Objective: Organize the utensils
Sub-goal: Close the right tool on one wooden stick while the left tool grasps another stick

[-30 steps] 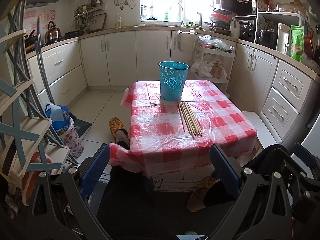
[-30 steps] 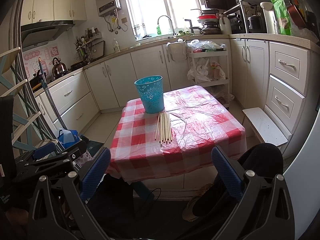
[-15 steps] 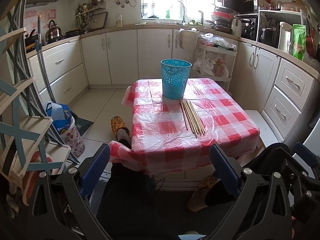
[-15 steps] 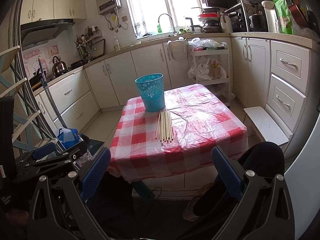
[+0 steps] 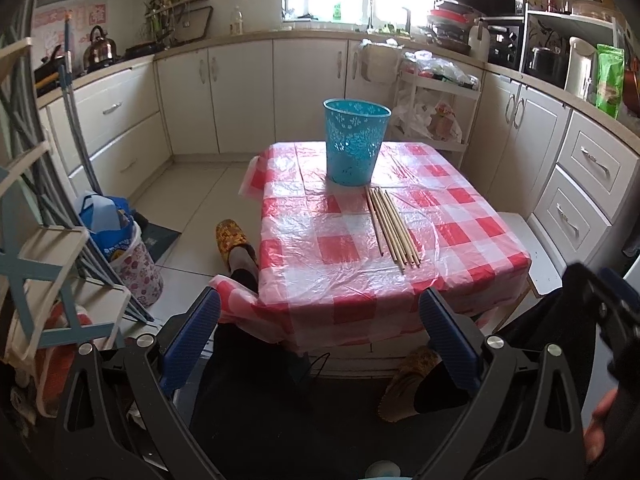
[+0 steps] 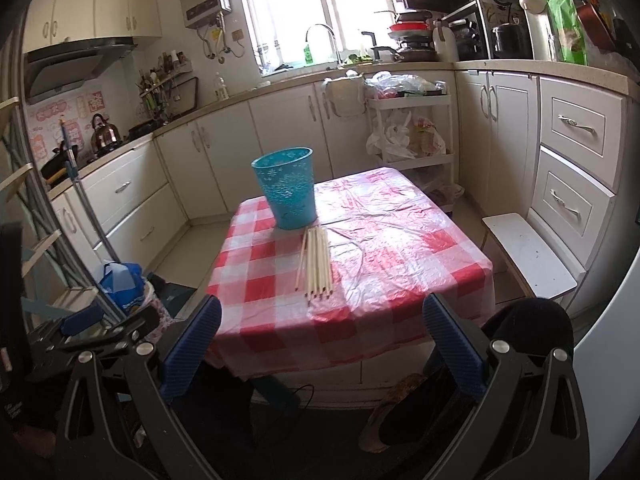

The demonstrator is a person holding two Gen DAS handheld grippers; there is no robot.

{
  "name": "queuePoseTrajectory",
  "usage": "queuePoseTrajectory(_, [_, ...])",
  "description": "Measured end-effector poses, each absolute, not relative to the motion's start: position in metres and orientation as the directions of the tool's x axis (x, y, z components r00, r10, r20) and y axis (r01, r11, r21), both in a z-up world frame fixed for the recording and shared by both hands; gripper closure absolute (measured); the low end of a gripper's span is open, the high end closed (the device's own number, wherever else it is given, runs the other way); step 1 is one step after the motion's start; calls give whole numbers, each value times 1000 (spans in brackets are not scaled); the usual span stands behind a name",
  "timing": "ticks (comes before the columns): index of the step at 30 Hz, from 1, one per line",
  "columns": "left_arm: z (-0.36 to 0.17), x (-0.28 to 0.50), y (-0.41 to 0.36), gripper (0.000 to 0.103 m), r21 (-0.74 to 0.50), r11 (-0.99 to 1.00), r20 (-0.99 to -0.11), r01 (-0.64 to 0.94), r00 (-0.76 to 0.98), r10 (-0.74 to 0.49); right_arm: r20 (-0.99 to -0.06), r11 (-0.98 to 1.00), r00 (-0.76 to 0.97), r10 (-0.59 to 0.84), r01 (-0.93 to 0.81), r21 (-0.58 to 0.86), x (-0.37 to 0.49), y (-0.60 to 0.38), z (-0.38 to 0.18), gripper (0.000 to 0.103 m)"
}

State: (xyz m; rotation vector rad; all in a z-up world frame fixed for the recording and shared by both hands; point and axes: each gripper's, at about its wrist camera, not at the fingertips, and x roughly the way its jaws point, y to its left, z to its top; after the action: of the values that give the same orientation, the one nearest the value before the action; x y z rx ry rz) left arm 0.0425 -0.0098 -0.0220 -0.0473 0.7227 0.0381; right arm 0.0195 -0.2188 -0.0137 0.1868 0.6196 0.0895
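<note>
Several wooden chopsticks point(image 5: 390, 226) point(image 6: 316, 262) lie side by side on a small table with a red-and-white checked cloth point(image 5: 328, 216) point(image 6: 400, 248). Just behind them stands an upright teal perforated basket point(image 5: 354, 140) point(image 6: 289, 186). My left gripper point(image 5: 320, 330) is open and empty, held low in front of the table's near edge. My right gripper point(image 6: 322, 330) is likewise open and empty, short of the table. Both are well away from the chopsticks.
A person's legs in dark trousers and yellow slippers point(image 5: 234, 240) are by the table's near side. A folding rack point(image 5: 44, 248) and a bag-lined bin point(image 5: 128, 252) stand left. A white stool point(image 6: 532, 258) and drawers point(image 6: 576, 160) are right; cabinets line the back.
Both grippers have drifted slightly closer to the table, which looks a little larger and nearer. Both stay open. Chopsticks and basket have not moved.
</note>
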Motion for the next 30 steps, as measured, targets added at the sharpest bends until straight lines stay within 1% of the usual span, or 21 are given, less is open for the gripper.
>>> queuePoseTrajectory(3, [-33,62,-8,8,-26,998,-678,-53,735,22,-596,984,792,129,-26,179,50,-219,-26,6])
queuePoseTrajectory(7, [-51,87,-5,8,-45,997,-699,-58,715,10,-619,989,773,136,-72,127,97,-214,-46,6])
queuePoseTrajectory(11, [-66,111,-1,8,-50,996,-723,-73,691,15,-661,983,728,180,-120,136,161,-208,-75,6])
queuePoseTrajectory(12, [-69,118,0,8,-52,996,-727,-79,686,16,-675,982,713,190,-128,140,178,-207,-82,10])
queuePoseTrajectory(13, [-72,124,2,8,-56,995,-731,-83,683,16,-690,981,698,192,-134,138,193,-204,-90,21])
queuePoseTrajectory(14, [-76,131,3,8,-59,994,-736,-89,677,17,-708,981,680,192,-139,133,209,-202,-98,27])
queuePoseTrajectory(16, [-81,142,5,8,-63,993,-746,-98,666,18,-741,979,640,203,-147,141,240,-198,-115,46])
queuePoseTrajectory(19, [-90,158,7,8,-66,992,-756,-107,654,20,-780,980,594,197,-149,134,277,-190,-138,55])
queuePoseTrajectory(23, [-101,180,9,8,-73,991,-766,-109,642,14,-814,980,548,193,-145,135,311,-185,-159,61])
queuePoseTrajectory(24, [-103,186,10,8,-73,991,-770,-110,638,14,-821,980,537,192,-146,134,317,-184,-164,65])
queuePoseTrajectory(27, [-111,205,9,8,-79,991,-776,-108,630,7,-839,982,515,175,-149,113,332,-182,-176,65])
queuePoseTrajectory(30, [-116,225,7,8,-80,991,-777,-105,630,4,-834,981,523,178,-155,112,340,-185,-177,65])
